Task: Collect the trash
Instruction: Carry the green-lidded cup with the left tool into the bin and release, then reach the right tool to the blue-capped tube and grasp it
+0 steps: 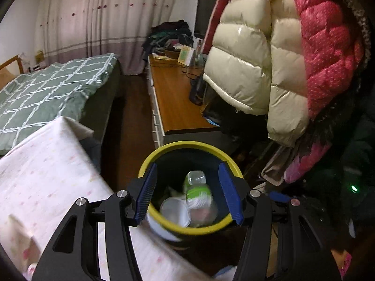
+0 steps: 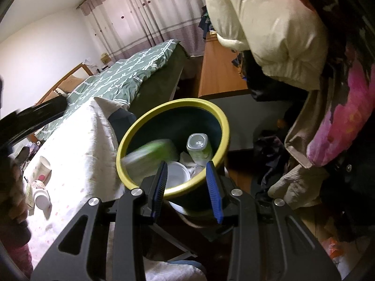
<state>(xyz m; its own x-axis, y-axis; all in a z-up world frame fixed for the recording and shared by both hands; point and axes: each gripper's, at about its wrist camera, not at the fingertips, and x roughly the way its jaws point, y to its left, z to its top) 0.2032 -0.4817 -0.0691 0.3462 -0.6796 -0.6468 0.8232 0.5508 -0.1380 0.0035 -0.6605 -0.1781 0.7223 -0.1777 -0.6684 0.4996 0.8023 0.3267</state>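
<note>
A dark bin with a yellow-green rim [image 1: 187, 144] [image 2: 131, 131] stands on the floor beside a cloth-covered table. Inside lie a clear plastic bottle with a green label [image 1: 198, 190] [image 2: 199, 148], a white plastic lid or cup [image 1: 174, 212] [image 2: 177, 175] and crumpled paper. A blurred green-and-white item [image 2: 152, 155] is in motion inside the bin's left side. My left gripper [image 1: 187, 193] is open and empty, right above the bin. My right gripper [image 2: 187, 187] is open and empty over the bin's near rim.
The table with a pale patterned cloth [image 1: 46, 175] [image 2: 77, 154] carries a white bottle [image 2: 41, 193] and a paper cup [image 2: 43, 167]. Hanging puffy jackets [image 1: 281, 58] [image 2: 269, 23] crowd the right. A bed [image 1: 46, 89] and a wooden desk [image 1: 173, 98] stand behind.
</note>
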